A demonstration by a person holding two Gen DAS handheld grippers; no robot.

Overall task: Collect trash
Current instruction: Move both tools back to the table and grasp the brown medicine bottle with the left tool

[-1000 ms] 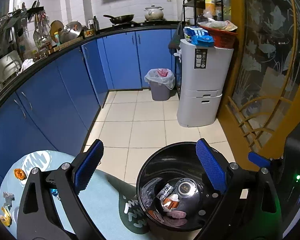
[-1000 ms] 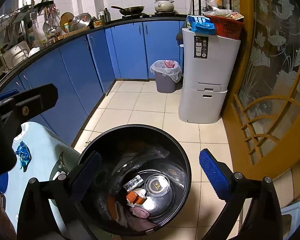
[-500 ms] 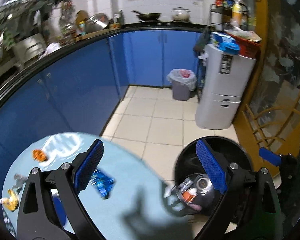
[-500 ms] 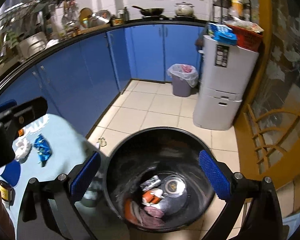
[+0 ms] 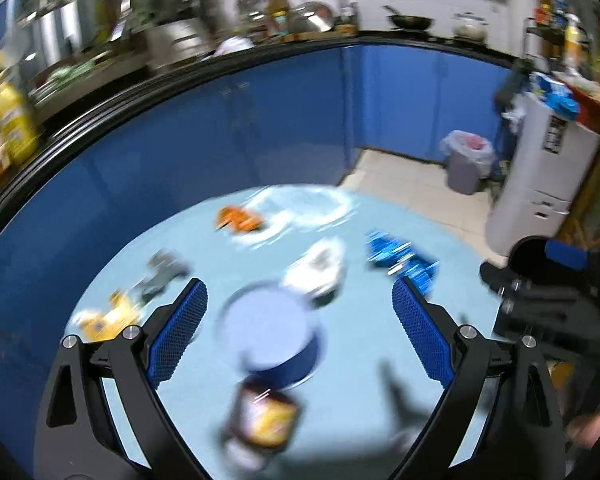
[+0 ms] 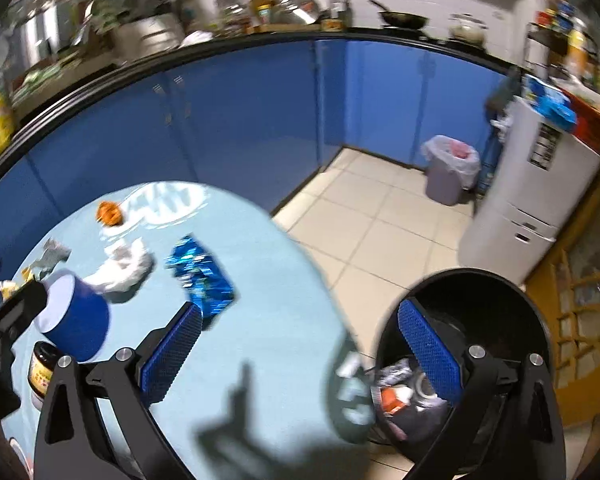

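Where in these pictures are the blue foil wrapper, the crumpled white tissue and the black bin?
blue foil wrapper (image 6: 202, 280), right wrist view, middle of the crinkled foil.
crumpled white tissue (image 6: 122, 270), right wrist view, centre of the wad.
black bin (image 6: 476, 276), right wrist view, far rim.

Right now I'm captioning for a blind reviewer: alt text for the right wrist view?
The open right gripper hovers between a round light-blue table strewn with wrappers, including a blue foil wrapper, and a black trash bin on the tiled floor holding trash.
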